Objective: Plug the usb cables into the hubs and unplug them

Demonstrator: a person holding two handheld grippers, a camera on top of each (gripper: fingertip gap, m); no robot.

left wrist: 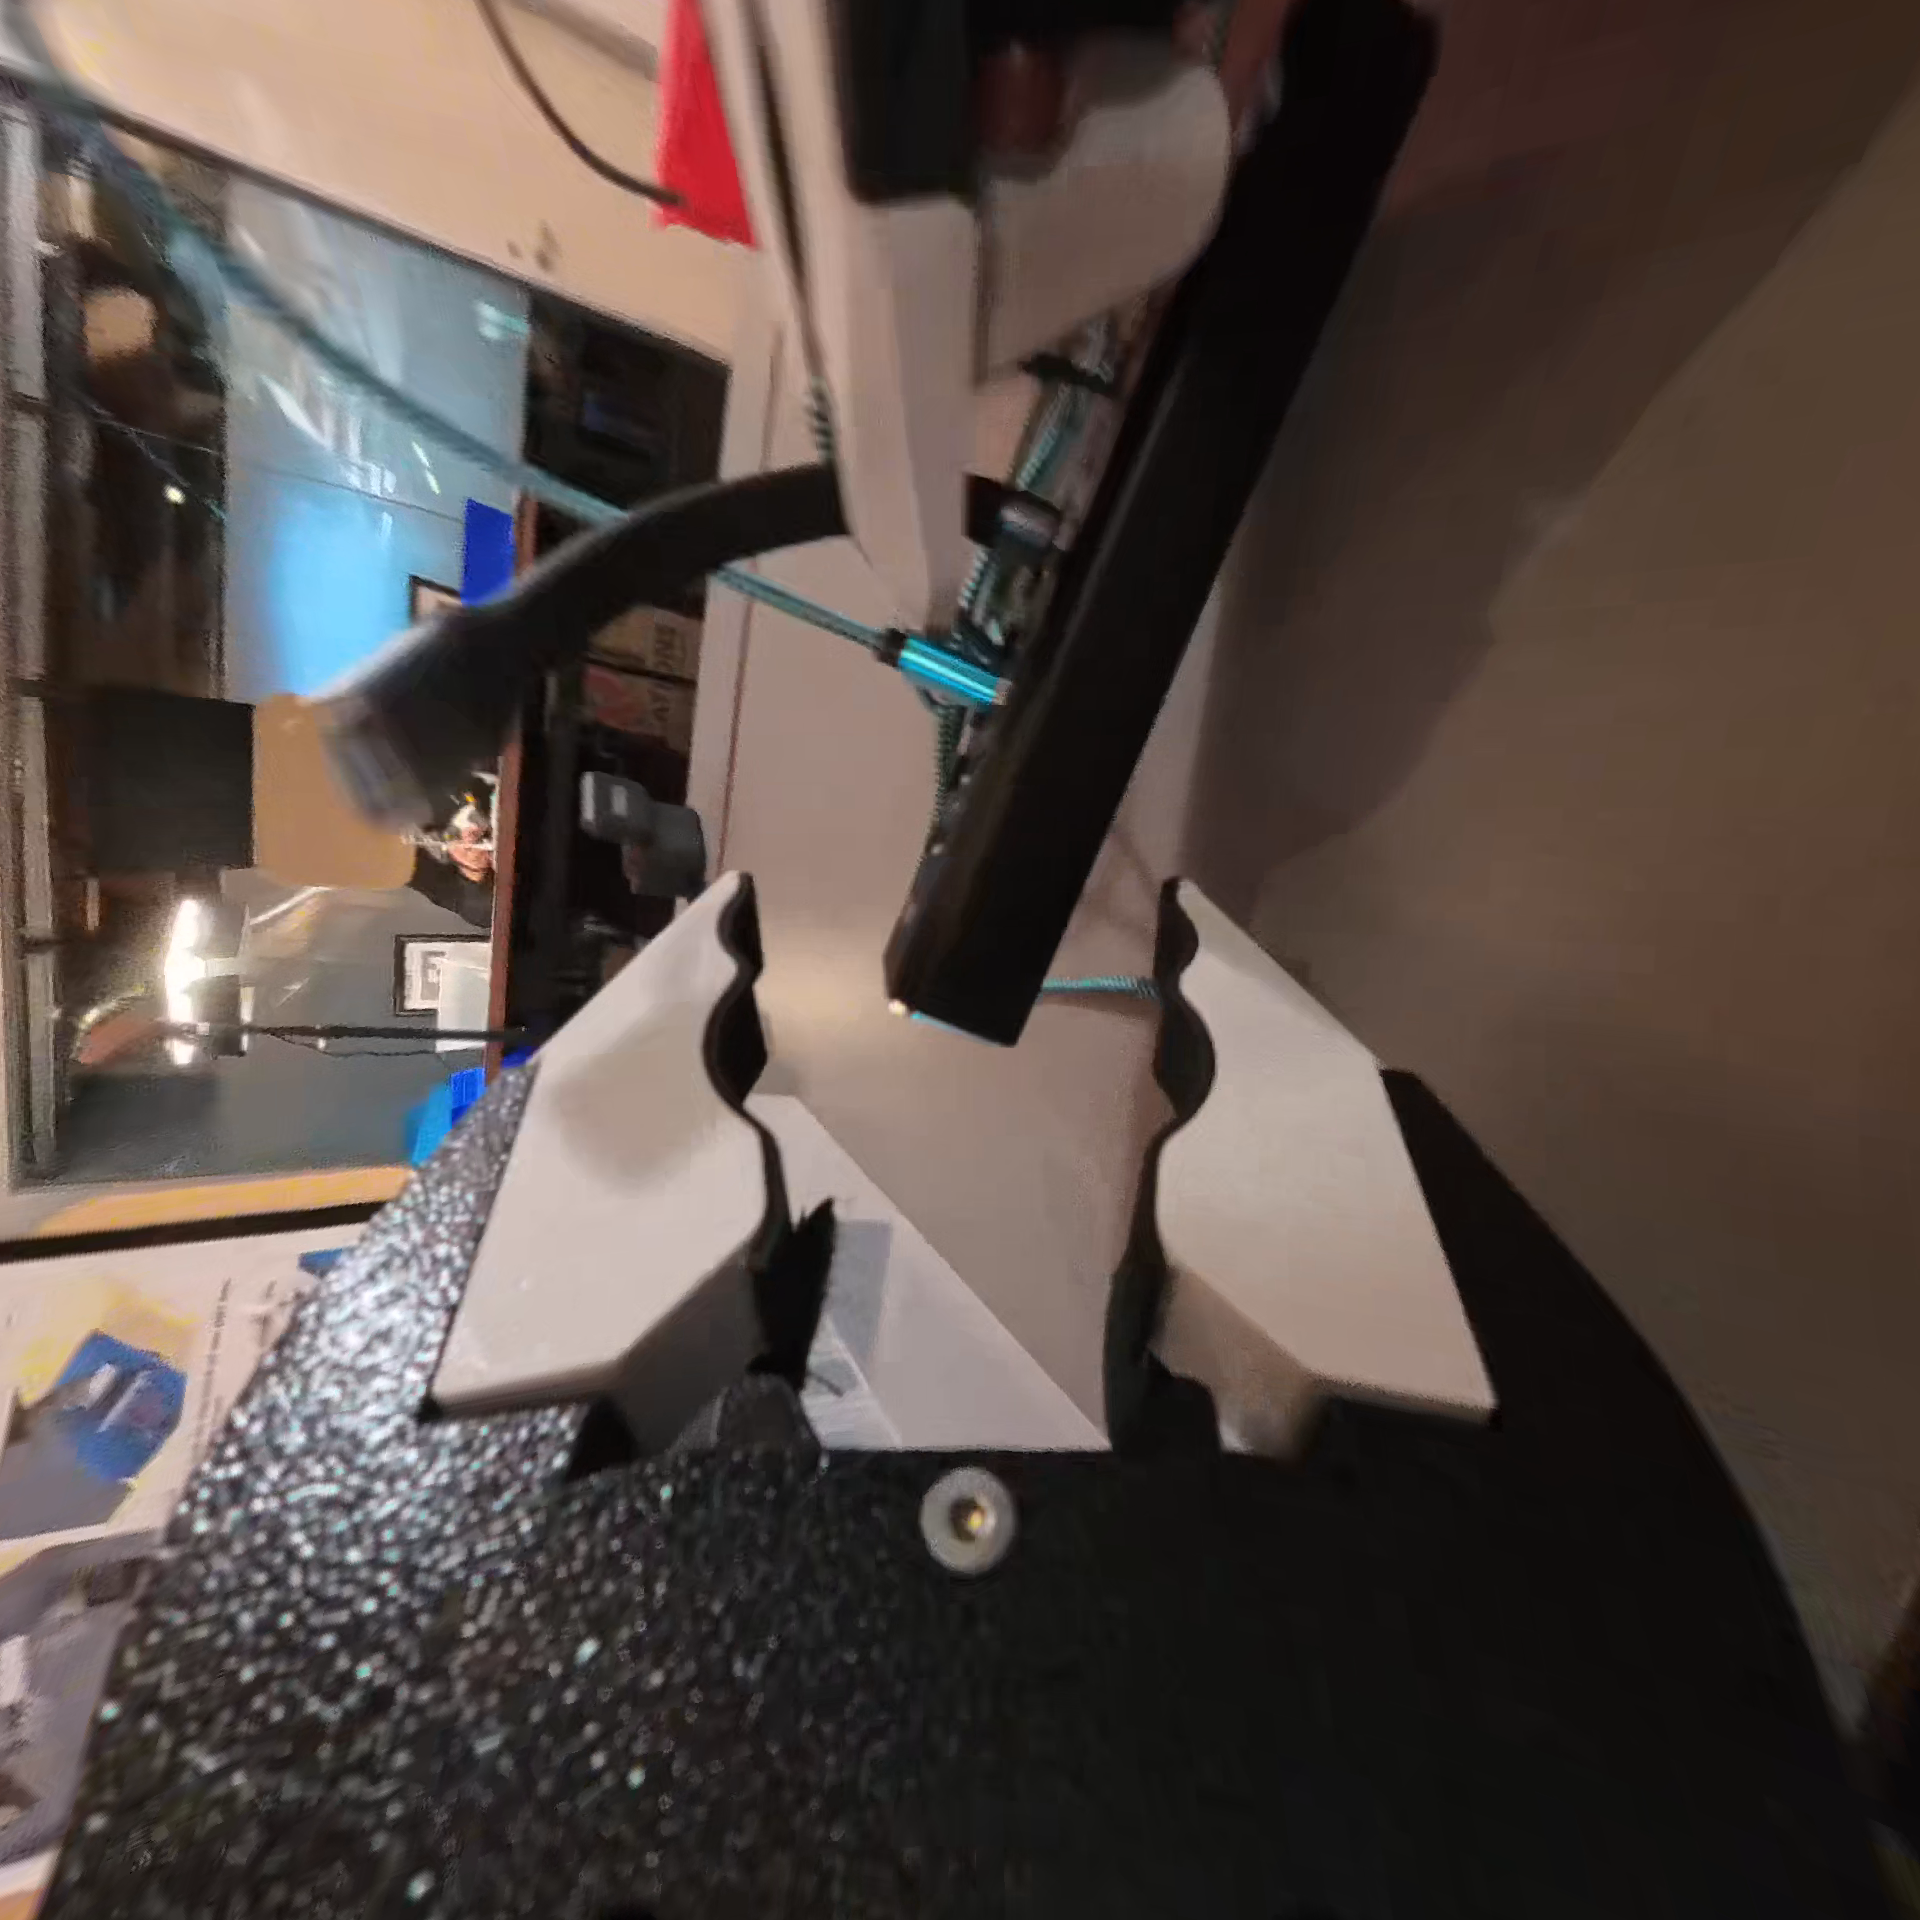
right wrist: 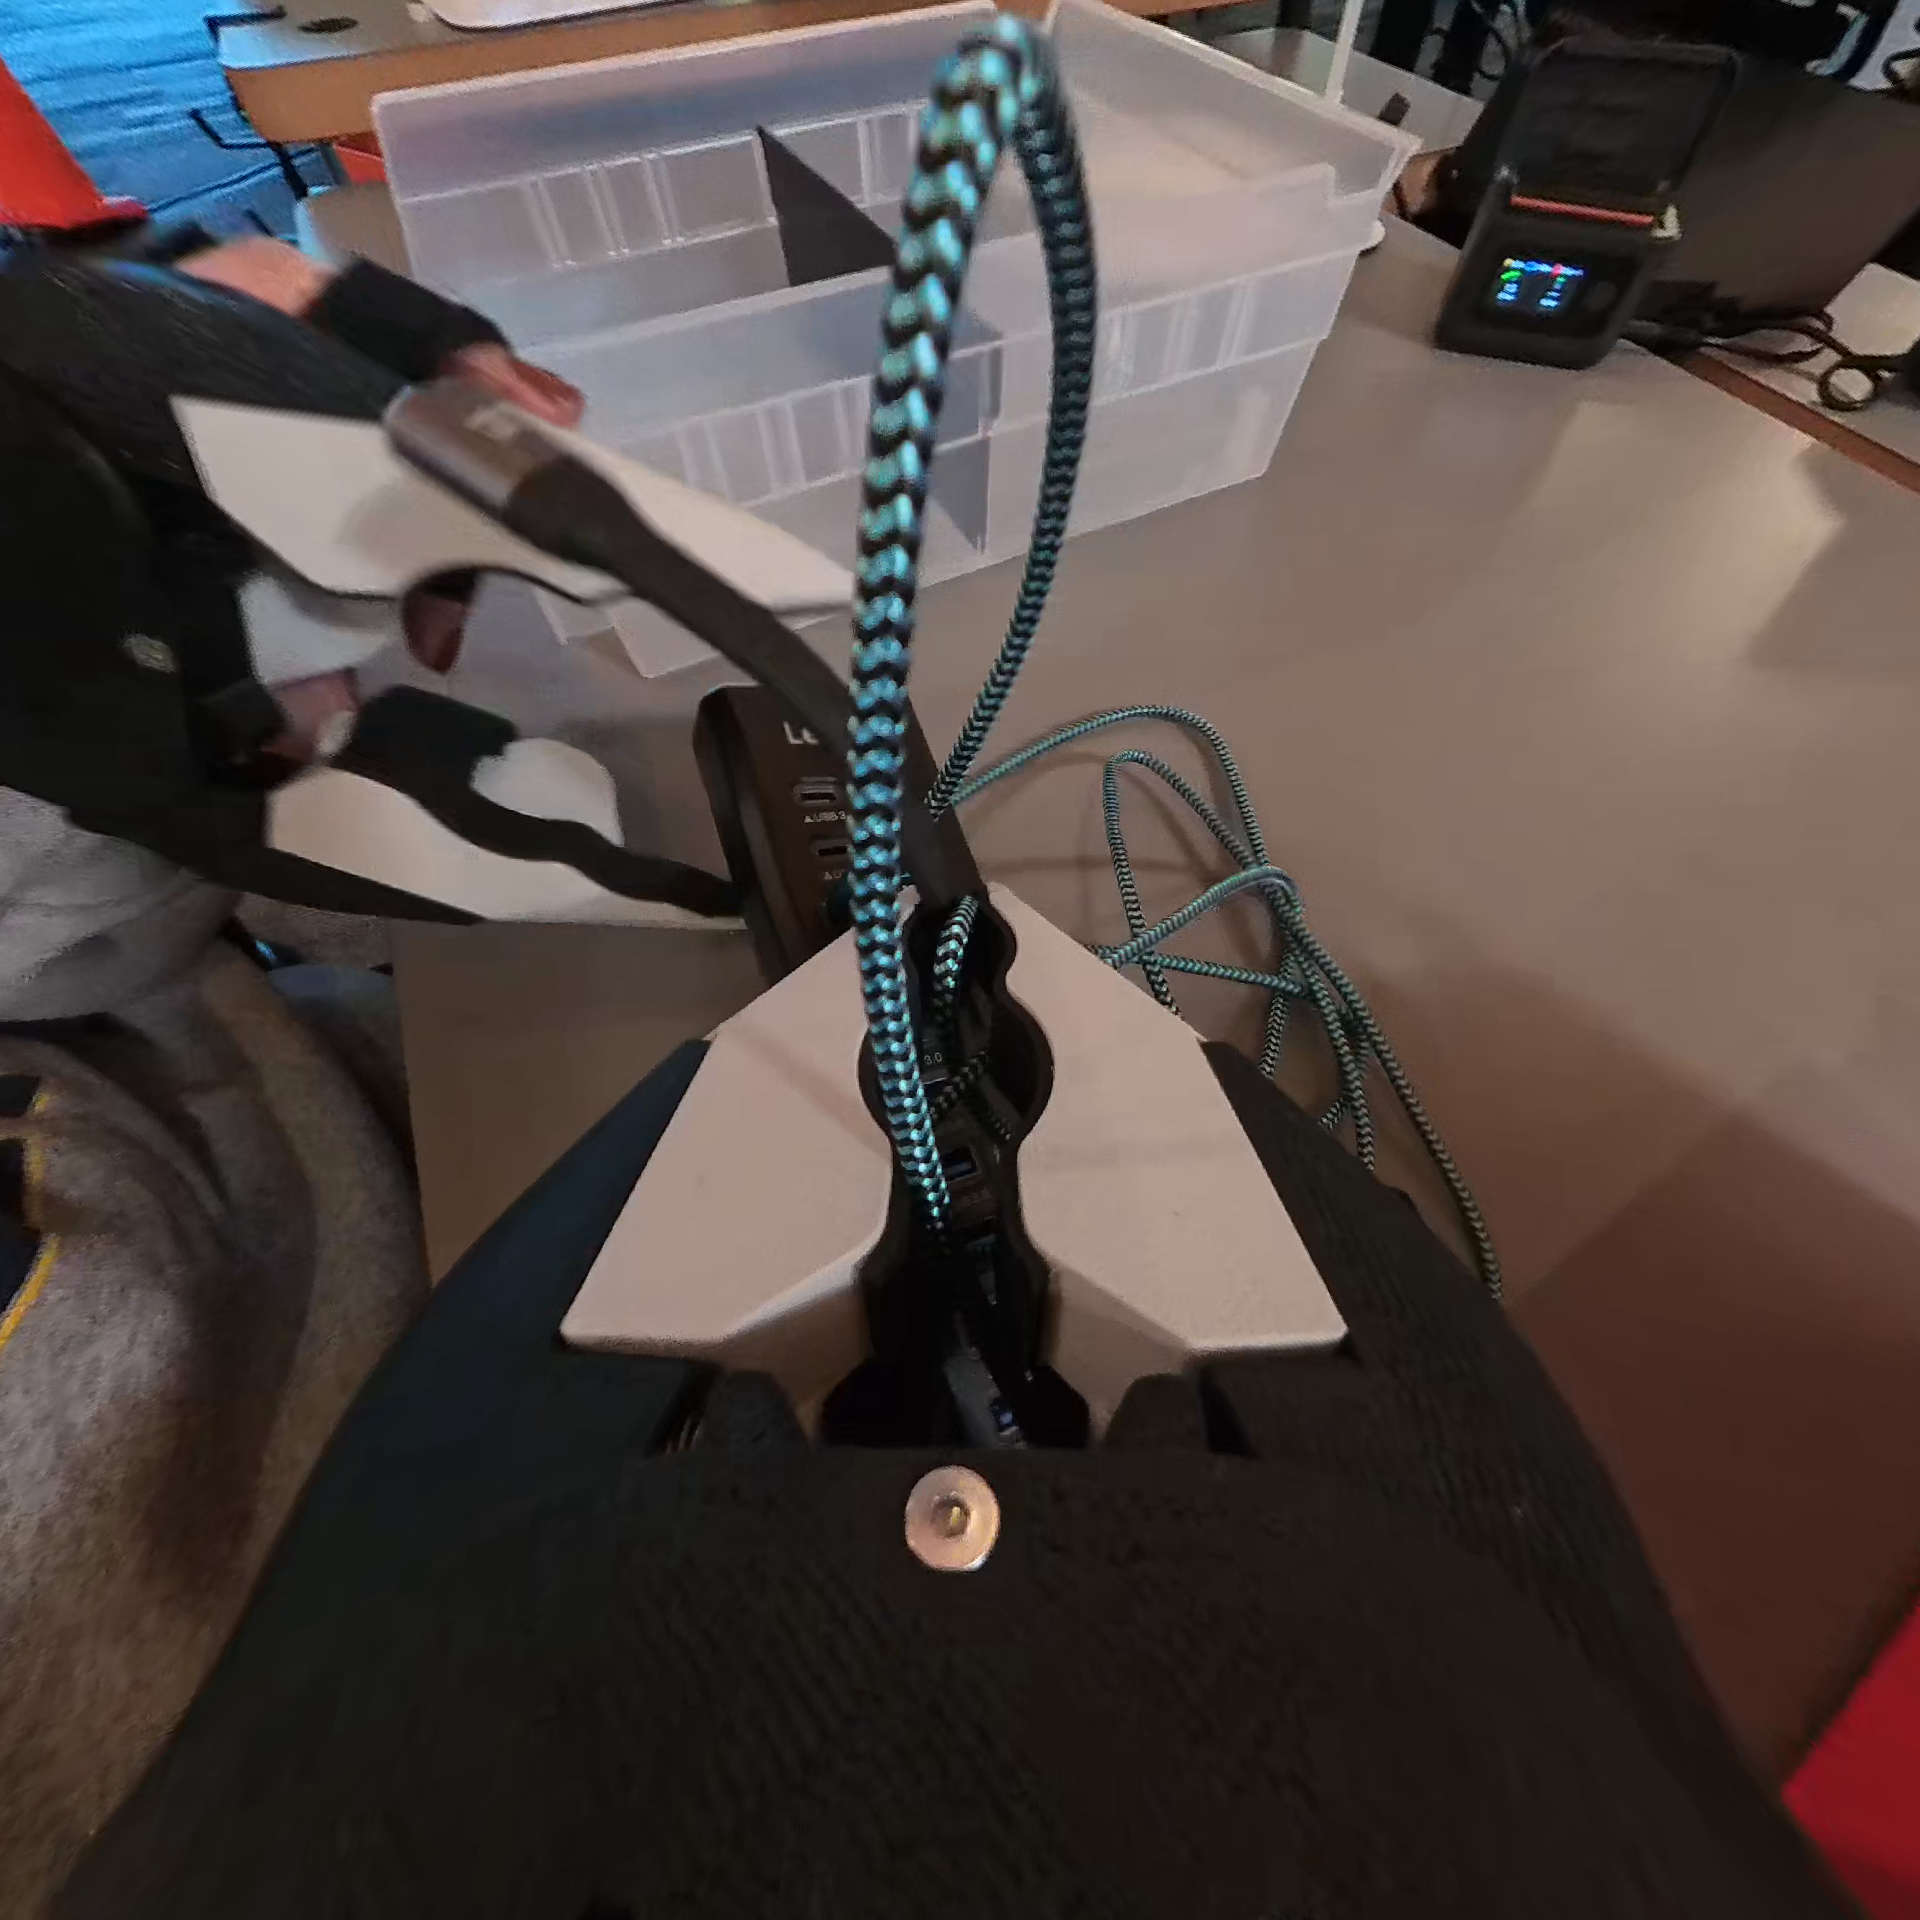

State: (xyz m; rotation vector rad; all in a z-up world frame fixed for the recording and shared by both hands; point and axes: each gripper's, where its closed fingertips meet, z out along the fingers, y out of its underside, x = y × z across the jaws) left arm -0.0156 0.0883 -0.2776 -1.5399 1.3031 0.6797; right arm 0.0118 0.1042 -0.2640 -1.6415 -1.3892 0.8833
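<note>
We find the desk (right wrist: 1455, 644) bare rightward; a clear bin (right wrist: 1195, 312) blocks its far edge, teal cable (right wrist: 1226, 935) coils beside the hub (right wrist: 758, 831).

- Grey tabletop (right wrist: 1455, 582), smooth and matte, filling the right side of the right wrist view.
- Translucent plastic bin (right wrist: 1195, 312) with dark dividers, standing on the tabletop.
- Small black device (right wrist: 1558, 249) with a lit screen, near the far table edge.
- Beige wall (left wrist: 343, 114) around a large window (left wrist: 312, 623), left wrist view.
- Red panel (left wrist: 701, 135) on that wall.
</note>
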